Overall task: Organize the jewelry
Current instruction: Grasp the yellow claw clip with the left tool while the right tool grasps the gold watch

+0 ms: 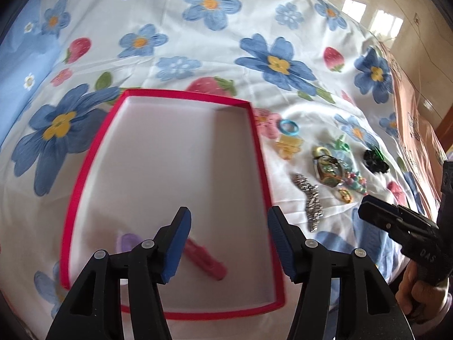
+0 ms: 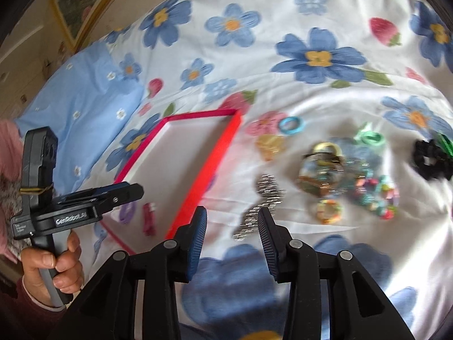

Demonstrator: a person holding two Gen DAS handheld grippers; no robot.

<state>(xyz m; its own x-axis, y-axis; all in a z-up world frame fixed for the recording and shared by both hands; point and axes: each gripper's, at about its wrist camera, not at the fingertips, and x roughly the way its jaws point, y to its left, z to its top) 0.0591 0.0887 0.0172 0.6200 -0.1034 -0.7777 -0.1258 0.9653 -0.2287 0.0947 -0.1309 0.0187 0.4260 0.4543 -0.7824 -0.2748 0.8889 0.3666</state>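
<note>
You had a shallow red-walled box (image 1: 181,153) on the flowered bedsheet (image 1: 198,42), its floor plain matte white, its shape a long rectangle running away from your left gripper (image 1: 229,243). Inside, at the near end, lay a soft lilac piece (image 1: 126,240) and, just right of it, a glossy pink clip (image 1: 206,260), its long axis slanting across the box floor toward the near right corner. Your left gripper hung over that end with its ribbed blue pads well apart and nothing between them.

Right of the box, the rest sat loose on the wrinkled cloth: a smooth turquoise ring (image 1: 288,127), a translucent amber clip (image 1: 288,144), then a silver link chain (image 1: 310,198), scaly and shiny, stretched lengthwise toward you. Beyond it a brass-coloured padlock charm (image 1: 325,167) lay against a heap of pastel beads (image 1: 354,182), with a fuzzy black scrunchie (image 1: 375,160) farthest right.

Your right gripper (image 2: 232,240) pointed down just short of the chain's near end, jaws parted moderately, gripping nothing. Motion blurred that view, so finer detail was lost.
</note>
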